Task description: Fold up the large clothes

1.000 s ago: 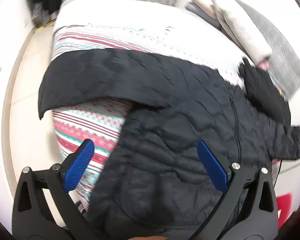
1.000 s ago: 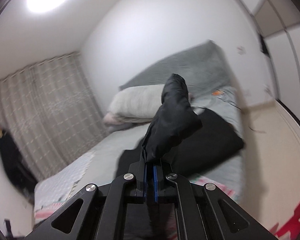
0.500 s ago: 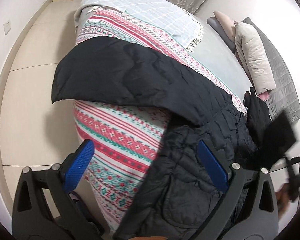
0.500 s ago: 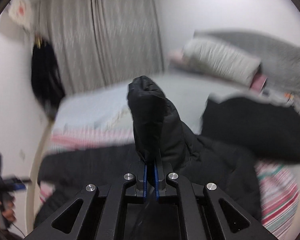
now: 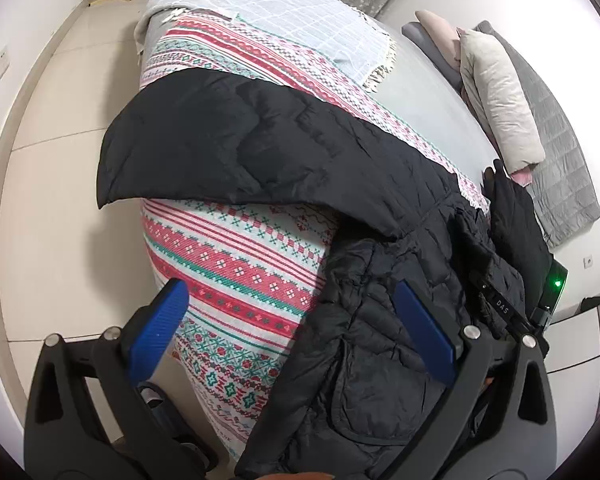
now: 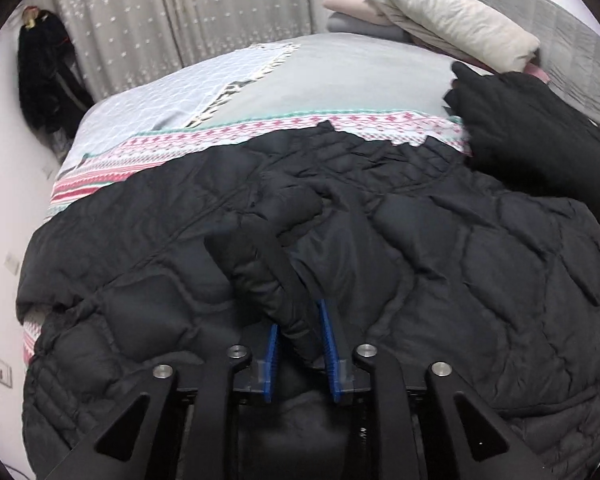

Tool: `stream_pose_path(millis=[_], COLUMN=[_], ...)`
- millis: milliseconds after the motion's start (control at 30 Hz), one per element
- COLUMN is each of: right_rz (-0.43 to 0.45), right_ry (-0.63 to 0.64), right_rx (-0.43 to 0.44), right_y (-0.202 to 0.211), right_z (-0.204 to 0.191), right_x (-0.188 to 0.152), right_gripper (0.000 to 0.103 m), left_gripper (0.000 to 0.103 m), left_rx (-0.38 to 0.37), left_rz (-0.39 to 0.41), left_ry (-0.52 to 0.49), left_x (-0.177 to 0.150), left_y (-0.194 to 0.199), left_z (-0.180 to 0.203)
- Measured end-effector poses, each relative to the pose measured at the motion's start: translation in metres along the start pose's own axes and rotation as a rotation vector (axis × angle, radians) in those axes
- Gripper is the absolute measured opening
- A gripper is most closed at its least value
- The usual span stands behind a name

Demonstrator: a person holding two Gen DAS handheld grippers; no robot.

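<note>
A black quilted jacket (image 5: 380,184) lies spread on a bed over a red, green and white patterned blanket (image 5: 240,256). One sleeve (image 5: 228,148) stretches to the left past the bed's edge. My left gripper (image 5: 288,292) is open above the jacket's lower edge and the blanket, with nothing between its blue pads. In the right wrist view the other sleeve (image 6: 260,264) lies folded across the jacket's body (image 6: 460,260). Its cuff sits between the pads of my right gripper (image 6: 299,316), whose jaws are opening and no longer pinch it flat.
Pillows (image 6: 452,12) are stacked at the head of the bed, with a pile of dark clothing (image 6: 540,136) beside them. A pale checked cover (image 5: 280,16) lies further back. Tiled floor (image 5: 48,160) runs along the bed's left side. A curtain (image 6: 180,12) hangs behind.
My right gripper swung down from high in the air, carrying the sleeve onto the jacket's body, and its jaws have parted. The left view shifted toward the bed's edge, then held still.
</note>
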State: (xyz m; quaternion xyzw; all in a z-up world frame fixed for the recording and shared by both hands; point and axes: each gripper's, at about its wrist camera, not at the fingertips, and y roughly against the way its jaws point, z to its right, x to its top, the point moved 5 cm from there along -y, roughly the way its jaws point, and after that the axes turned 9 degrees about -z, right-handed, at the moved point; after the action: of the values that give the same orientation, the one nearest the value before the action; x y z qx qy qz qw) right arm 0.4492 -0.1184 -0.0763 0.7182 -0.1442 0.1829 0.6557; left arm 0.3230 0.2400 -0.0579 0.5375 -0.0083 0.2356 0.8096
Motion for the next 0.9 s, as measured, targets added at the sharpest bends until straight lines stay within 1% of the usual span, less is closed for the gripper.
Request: stream_pose_path(millis=[67, 100, 167, 233, 300, 367, 400, 433, 500, 533, 600, 667, 700, 767, 833, 867, 900], right_rz=[-0.031, -0.042, -0.046, -0.027, 0.008, 0.034, 0.021, -0.011, -0.113, -0.148, -0.12, -0.131, -0.142, -0.154, -0.127, -0.116, -0.103], right_ry=[0.02, 0.034, 0.06, 0.064, 0.008, -0.098, -0.139, -0.144, -0.094, -0.044, 0.015, 0.003, 0.007, 0.042, 0.043, 0.038, 0.034], right_rx=[0.044, 0.064, 0.068, 0.067, 0.082, 0.095, 0.095, 0.075, 0.003, -0.054, -0.117, -0.116, -0.115, -0.138, -0.092, -0.069, -0.031], right_y=[0.0, 0.001, 0.006, 0.017, 0.027, 0.032, 0.027, 0.018, -0.012, -0.027, -0.033, -0.033, -0.033, -0.03, -0.015, -0.008, 0.004], right_z=[-0.002, -0.002, -0.001, 0.009, 0.028, 0.054, 0.066, 0.071, 0.071, 0.067, 0.058, 0.052, 0.049, 0.043, 0.039, 0.039, 0.038], right_x=[-0.004, -0.007, -0.011, -0.012, -0.008, -0.004, -0.006, -0.01, -0.02, -0.026, -0.028, -0.026, -0.026, -0.023, -0.02, -0.019, -0.019], right_gripper=[0.04, 0.041, 0.048, 0.052, 0.061, 0.063, 0.063, 0.063, 0.064, 0.065, 0.072, 0.075, 0.076, 0.076, 0.075, 0.075, 0.075], left_gripper=[0.102, 0.102, 0.102, 0.102, 0.102, 0.102, 0.102, 0.102, 0.102, 0.102, 0.102, 0.102, 0.102, 0.102, 0.102, 0.102, 0.102], left_rx=[0.002, 0.002, 0.007, 0.012, 0.017, 0.021, 0.024, 0.031, 0.043, 0.049, 0.054, 0.056, 0.067, 0.105, 0.133, 0.127, 0.105], left_rz=[-0.002, -0.003, -0.006, -0.011, -0.018, -0.018, -0.016, -0.014, -0.012, -0.013, -0.018, -0.018, -0.014, -0.007, -0.016, -0.025, -0.036], left_ry=[-0.013, -0.015, -0.018, -0.018, -0.027, -0.033, -0.035, -0.035, -0.032, -0.029, -0.029, -0.034, -0.039, -0.042, -0.013, 0.009, 0.047], left_x=[0.0, 0.0, -0.001, -0.002, -0.003, -0.004, -0.004, -0.004, -0.004, -0.004, -0.004, -0.004, -0.003, -0.001, 0.004, 0.007, 0.011], left_y=[0.0, -0.001, -0.003, -0.005, -0.007, -0.008, -0.009, -0.01, -0.012, -0.013, -0.015, -0.016, -0.016, -0.017, -0.02, -0.021, -0.022], left_z=[0.003, 0.004, 0.006, 0.008, 0.01, 0.012, 0.013, 0.013, 0.013, 0.013, 0.012, 0.012, 0.012, 0.009, -0.002, -0.009, -0.019])
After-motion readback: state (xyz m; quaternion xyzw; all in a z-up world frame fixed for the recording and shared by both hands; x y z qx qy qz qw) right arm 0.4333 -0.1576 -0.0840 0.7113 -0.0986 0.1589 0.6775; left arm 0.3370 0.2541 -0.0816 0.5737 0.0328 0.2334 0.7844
